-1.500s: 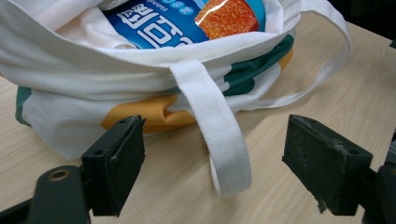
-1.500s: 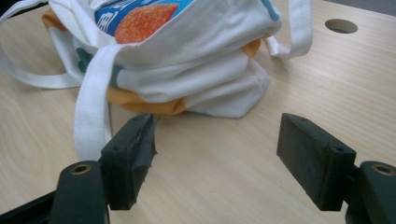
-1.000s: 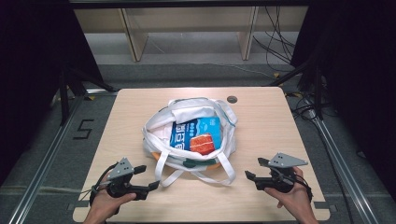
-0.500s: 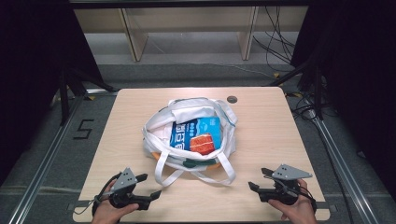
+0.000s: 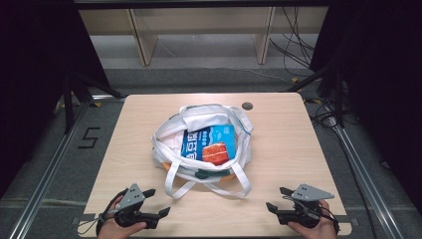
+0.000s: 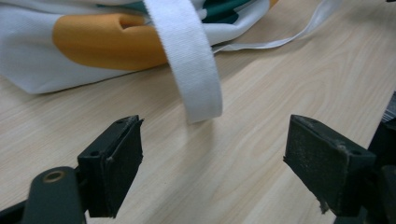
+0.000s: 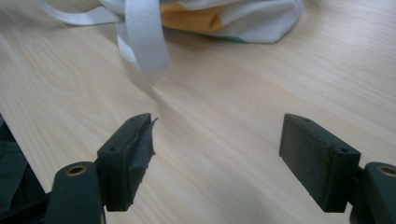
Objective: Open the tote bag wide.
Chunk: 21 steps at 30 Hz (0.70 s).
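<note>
The white cloth bag lies flat in the middle of the worktop, mouth open, with a blue packet showing inside and its long straps spilling toward me. I think the straps lie that way so I can reach them. My left hand-held gripper and my right hand-held gripper rest near the front edge, one on each side of the bag, both with jaws spread wide and pinching nothing, and a strap end sits just ahead of the left one.
</note>
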### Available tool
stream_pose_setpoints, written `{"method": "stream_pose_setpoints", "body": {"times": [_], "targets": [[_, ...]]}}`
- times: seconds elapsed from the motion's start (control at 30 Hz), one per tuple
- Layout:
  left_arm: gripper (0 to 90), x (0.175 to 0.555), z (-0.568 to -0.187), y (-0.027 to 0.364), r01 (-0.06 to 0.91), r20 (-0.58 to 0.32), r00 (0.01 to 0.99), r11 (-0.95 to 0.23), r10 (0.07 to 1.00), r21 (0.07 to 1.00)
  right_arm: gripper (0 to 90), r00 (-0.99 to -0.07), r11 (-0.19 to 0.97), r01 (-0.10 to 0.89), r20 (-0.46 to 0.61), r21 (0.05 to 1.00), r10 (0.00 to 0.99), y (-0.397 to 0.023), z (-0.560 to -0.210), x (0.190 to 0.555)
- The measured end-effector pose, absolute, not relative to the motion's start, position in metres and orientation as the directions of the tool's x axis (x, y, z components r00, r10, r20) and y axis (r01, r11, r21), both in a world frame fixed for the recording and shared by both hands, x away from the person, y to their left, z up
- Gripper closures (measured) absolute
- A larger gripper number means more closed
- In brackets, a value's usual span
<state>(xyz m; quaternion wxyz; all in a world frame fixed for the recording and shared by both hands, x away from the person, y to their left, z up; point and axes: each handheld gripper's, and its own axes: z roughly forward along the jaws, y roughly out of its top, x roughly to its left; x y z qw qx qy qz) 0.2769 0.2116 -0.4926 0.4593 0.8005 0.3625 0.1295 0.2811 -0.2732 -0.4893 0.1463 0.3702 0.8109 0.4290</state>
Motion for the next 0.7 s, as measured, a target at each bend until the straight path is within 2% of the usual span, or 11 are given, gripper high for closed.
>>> {"method": "stream_pose_setpoints", "body": {"times": [0.13,0.43,0.53,0.7], "targets": [[18.4,0.2778,-0.4919,0.2126,0.441,-0.098,0.722,-0.346,0.685,0.828,27.0,-0.694,0.367,0.471,0.080,0.802,0.716,-0.2723,-0.4894,0.2793],[18.4,0.2767,-0.4926,0.2114,0.465,-0.125,0.701,-0.318,0.702,0.826,27.0,-0.666,0.348,0.502,0.097,0.792,0.740,-0.2717,-0.4885,0.2762],[18.5,0.2787,-0.4927,0.2134,0.448,-0.102,0.716,-0.343,0.690,0.826,27.0,-0.672,0.355,0.483,0.079,0.801,0.736,-0.2727,-0.4889,0.2777],[18.5,0.2797,-0.4945,0.2139,0.468,-0.119,0.702,-0.328,0.702,0.820,27.0,-0.674,0.346,0.481,0.087,0.805,0.734,-0.2729,-0.4895,0.2785]]}}
